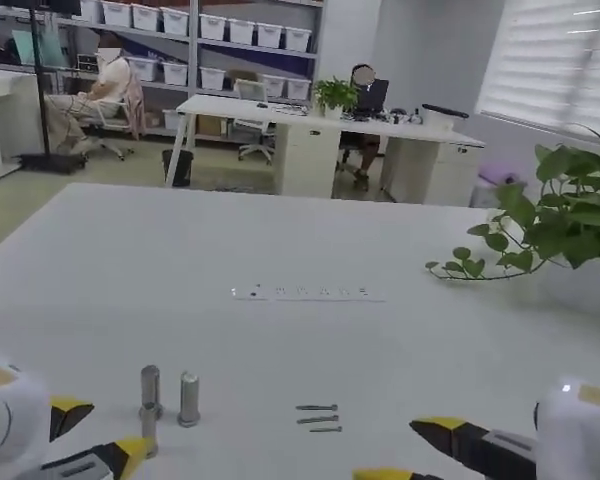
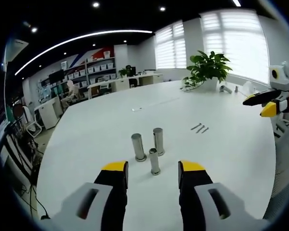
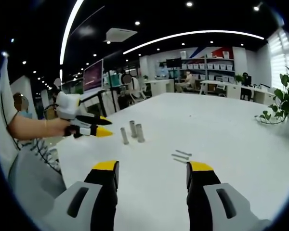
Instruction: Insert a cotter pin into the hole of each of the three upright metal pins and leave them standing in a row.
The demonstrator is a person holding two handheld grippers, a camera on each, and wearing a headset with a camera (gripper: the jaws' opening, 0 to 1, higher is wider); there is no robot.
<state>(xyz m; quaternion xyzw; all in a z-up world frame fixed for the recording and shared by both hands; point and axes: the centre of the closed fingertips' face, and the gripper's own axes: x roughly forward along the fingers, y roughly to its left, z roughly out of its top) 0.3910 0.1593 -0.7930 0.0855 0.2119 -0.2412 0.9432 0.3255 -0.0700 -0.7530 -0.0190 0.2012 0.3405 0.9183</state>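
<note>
My left gripper (image 2: 153, 167) has its fingers wide and empty; three upright metal pins (image 2: 154, 154) stand just ahead, between them. My right gripper (image 3: 153, 166) is likewise wide and empty; cotter pins (image 3: 181, 155) lie ahead on the bench (image 3: 221, 134).

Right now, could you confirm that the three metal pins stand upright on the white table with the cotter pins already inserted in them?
Not quite. The three metal pins do stand upright on the white table, but the cotter pins are not inserted: the head view shows all three lying loose on the table beside them.
</note>
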